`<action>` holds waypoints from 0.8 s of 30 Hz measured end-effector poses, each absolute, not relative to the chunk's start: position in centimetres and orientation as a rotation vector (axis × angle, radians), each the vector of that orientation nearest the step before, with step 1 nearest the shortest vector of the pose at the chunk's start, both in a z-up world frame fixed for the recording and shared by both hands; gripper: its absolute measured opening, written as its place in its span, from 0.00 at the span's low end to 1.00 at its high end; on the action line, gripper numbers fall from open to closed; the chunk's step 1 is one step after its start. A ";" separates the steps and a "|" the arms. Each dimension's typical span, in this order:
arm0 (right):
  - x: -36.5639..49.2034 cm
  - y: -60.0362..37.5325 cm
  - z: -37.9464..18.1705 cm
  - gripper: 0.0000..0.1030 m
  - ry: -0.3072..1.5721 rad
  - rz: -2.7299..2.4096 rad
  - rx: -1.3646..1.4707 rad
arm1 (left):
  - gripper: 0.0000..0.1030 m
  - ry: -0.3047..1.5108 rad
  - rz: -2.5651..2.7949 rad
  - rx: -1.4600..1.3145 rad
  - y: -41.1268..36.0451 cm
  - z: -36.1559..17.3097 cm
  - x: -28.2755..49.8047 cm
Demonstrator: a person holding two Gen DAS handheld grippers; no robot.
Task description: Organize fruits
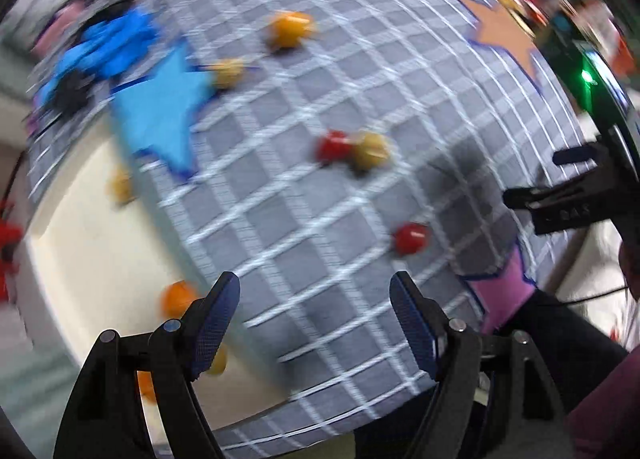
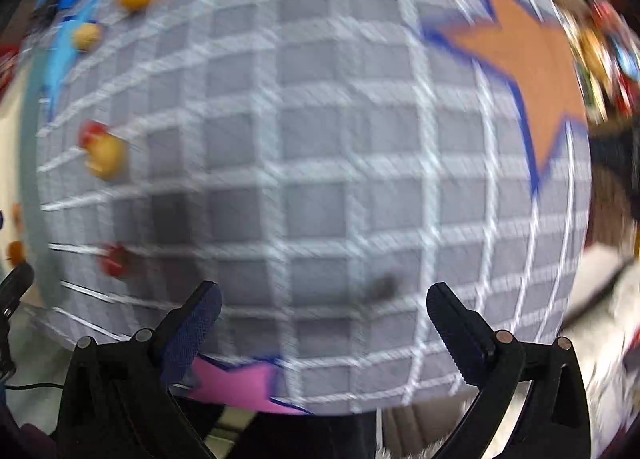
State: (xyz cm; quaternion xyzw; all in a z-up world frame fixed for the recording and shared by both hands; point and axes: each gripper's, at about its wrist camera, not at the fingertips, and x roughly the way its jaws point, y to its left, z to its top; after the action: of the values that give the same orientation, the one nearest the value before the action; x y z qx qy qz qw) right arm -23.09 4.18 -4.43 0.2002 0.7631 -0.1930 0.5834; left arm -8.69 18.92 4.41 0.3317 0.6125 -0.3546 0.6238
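Over the checked bench cloth (image 1: 304, 219), both pairs of jaws stand apart and empty, fruits lying ahead.
From the left: a pale tray (image 1: 92, 259) holding an orange fruit (image 1: 178, 297); the left gripper (image 1: 316, 323), nearest a round red fruit (image 1: 410, 237) just ahead to its right; then the right gripper (image 2: 324, 327), its fruits far off left. Star patches mark the cloth; blurred clutter rings the bench.

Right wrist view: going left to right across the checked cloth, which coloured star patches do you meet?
Blue star at the far left edge → pink star at the bottom, beside the left finger → orange star at the upper right.
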 end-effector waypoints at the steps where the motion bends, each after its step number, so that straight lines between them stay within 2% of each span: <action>1: -23.9 4.1 -4.7 1.00 1.787 -0.459 0.477 | 0.78 1.415 -0.830 0.782 18.4 4.0 -9.3; 6: -26.7 4.8 -6.5 1.00 1.801 -0.457 0.511 | 0.78 1.477 -0.867 0.887 17.2 1.0 -11.6; 12: -28.5 5.0 -7.7 1.00 1.793 -0.440 0.508 | 0.79 1.557 -0.769 0.901 18.6 -1.5 -10.7; 24: -26.7 3.8 -4.8 1.00 1.747 -0.449 0.497 | 0.79 1.523 -0.736 0.922 18.7 -0.2 -10.2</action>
State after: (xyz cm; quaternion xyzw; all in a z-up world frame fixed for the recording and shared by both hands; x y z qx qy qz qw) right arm -26.71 3.84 -4.80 0.2136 0.7517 -0.1930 0.5934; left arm -10.20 18.67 -0.24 0.3931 0.6489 -0.3137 0.5709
